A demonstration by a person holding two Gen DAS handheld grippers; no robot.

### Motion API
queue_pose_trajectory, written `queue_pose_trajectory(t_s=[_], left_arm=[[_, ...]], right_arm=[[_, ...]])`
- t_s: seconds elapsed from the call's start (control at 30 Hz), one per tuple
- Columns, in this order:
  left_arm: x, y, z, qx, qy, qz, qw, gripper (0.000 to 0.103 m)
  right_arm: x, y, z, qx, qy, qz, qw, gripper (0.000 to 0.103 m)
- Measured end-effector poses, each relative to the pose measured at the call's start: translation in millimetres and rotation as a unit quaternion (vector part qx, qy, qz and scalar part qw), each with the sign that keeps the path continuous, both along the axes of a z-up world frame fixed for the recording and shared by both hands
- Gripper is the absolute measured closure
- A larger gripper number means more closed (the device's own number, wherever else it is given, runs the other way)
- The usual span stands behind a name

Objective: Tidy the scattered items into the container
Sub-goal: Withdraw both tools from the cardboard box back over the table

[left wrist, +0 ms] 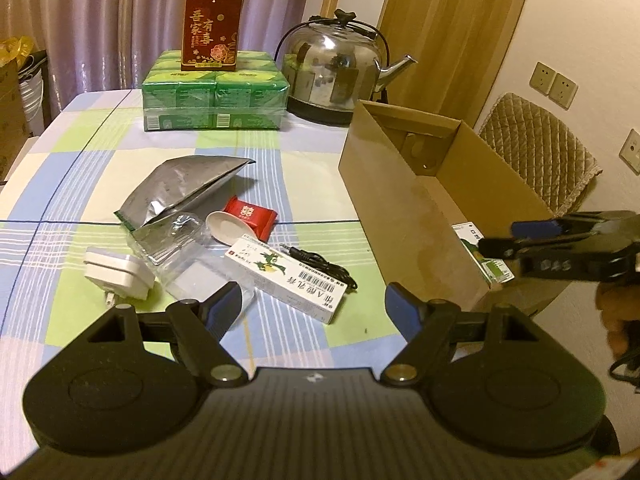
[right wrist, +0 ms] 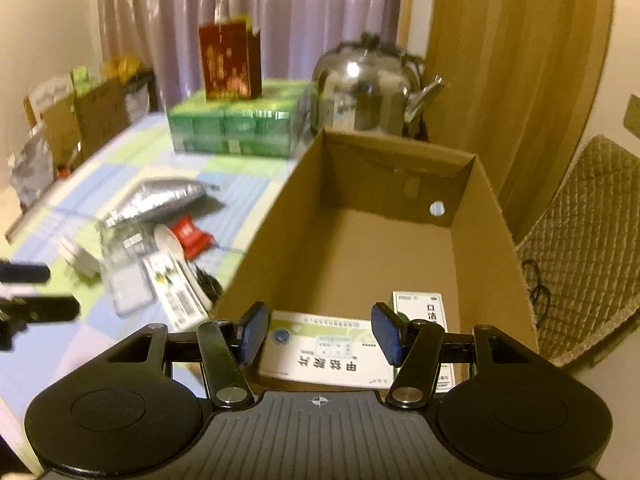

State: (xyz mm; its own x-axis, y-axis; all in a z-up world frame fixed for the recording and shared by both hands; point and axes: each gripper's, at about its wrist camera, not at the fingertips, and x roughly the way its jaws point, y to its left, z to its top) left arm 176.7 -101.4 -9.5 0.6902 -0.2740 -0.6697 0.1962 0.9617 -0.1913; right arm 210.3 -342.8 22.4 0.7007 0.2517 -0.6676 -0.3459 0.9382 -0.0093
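Cardboard box (right wrist: 360,264) already holds two medicine packets under our right gripper (right wrist: 316,332), jaws apart and empty. Left of the box, our left gripper (left wrist: 312,308) (wide, empty) should straddle the white carton (left wrist: 288,276) across its narrow sides.

The left wrist camera looks forward and down from low over the checked tablecloth (left wrist: 100,208) at the clutter, with the cardboard box (left wrist: 400,216) to its right, while the right wrist camera looks down into that box (right wrist: 360,248) from close above; both share the kettle (left wrist: 336,68).
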Motion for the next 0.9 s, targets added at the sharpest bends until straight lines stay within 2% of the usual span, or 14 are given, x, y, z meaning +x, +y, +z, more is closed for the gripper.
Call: queue_pose_trajectory(t_s=[0.07, 0.23, 0.4, 0.5, 0.63, 0.9], left_arm=[[-4.8, 4.8, 0.5, 0.006, -0.001, 0.003, 1.0, 0.028], [-20.0, 25.9, 0.1, 0.02, 0.0, 0.016, 0.9997, 0.025], [-36.8, 54.1, -4.8, 0.042, 0.007, 0.027, 0.9987, 0.024], [-43.7, 71.0, -8.7, 0.053, 0.012, 0.032, 0.998, 0.023], [-47.8, 87.3, -13.5, 0.069, 0.015, 0.032, 0.997, 0.016], [-35.9, 108.5, -28.8, 0.081, 0.02, 0.023, 0.9962, 0.009]], right_arm=[[-11.8, 1.7, 7.7, 0.016, -0.015, -0.002, 1.0, 0.026], [-42.2, 19.1, 23.7, 0.046, -0.041, 0.018, 0.998, 0.023], [-65.1, 48.7, 25.9, 0.06, -0.04, 0.061, 0.996, 0.022], [-69.9, 71.9, 16.9, 0.044, -0.028, 0.096, 0.994, 0.022], [-67.7, 97.5, 1.0, 0.014, -0.015, 0.133, 0.991, 0.022], [-27.1, 134.1, -29.0, -0.067, 0.01, 0.192, 0.979, 0.023]])
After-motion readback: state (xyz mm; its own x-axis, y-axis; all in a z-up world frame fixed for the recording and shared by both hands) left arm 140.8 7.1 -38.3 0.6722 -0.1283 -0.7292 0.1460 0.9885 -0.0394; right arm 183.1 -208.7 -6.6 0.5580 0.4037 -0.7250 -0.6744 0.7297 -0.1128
